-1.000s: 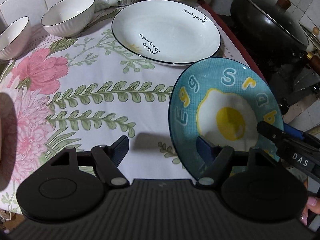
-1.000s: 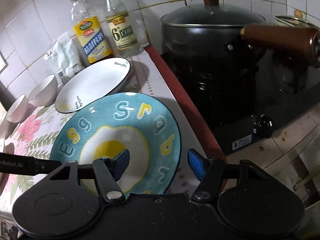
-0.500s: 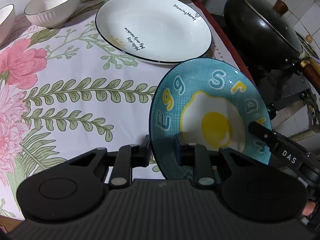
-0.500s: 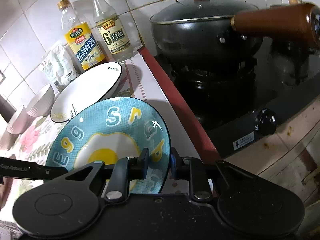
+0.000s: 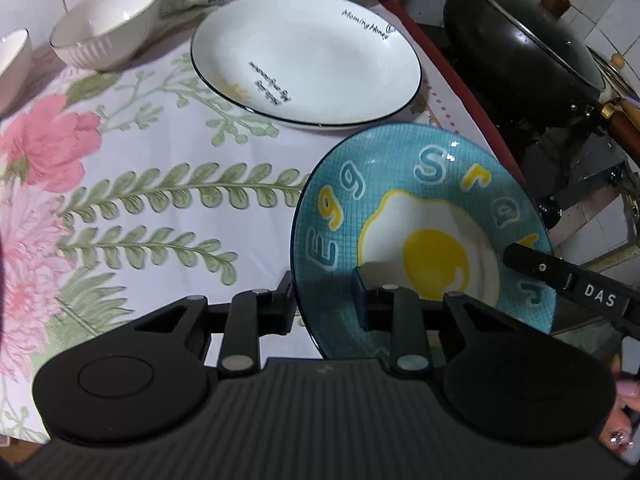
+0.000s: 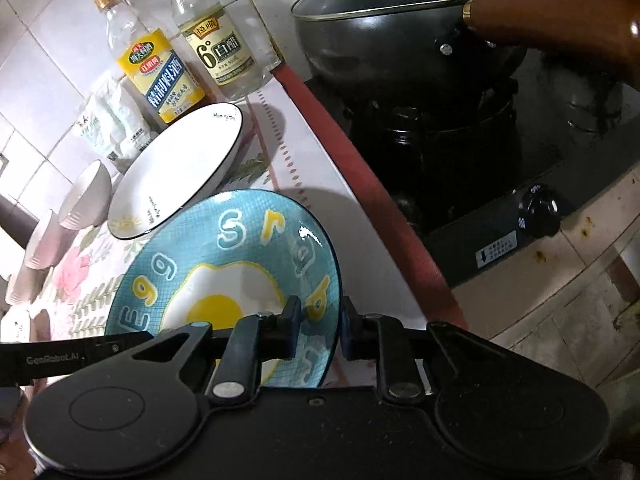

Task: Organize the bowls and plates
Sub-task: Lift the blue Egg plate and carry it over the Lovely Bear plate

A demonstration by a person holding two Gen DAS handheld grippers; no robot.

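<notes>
Item: blue egg plate (image 5: 424,216), at 4 o'clock on the floral table (image 5: 168,208), near edge tipped up.
Left tool (image 5: 326,304): pinching its rim, easing open.
Right tool (image 6: 320,328): pinching the opposite rim, closing.
Outstanding: white plate (image 5: 308,52), bowls (image 5: 108,24) unstacked.
Change: both tools stood spread a second ago.
</notes>
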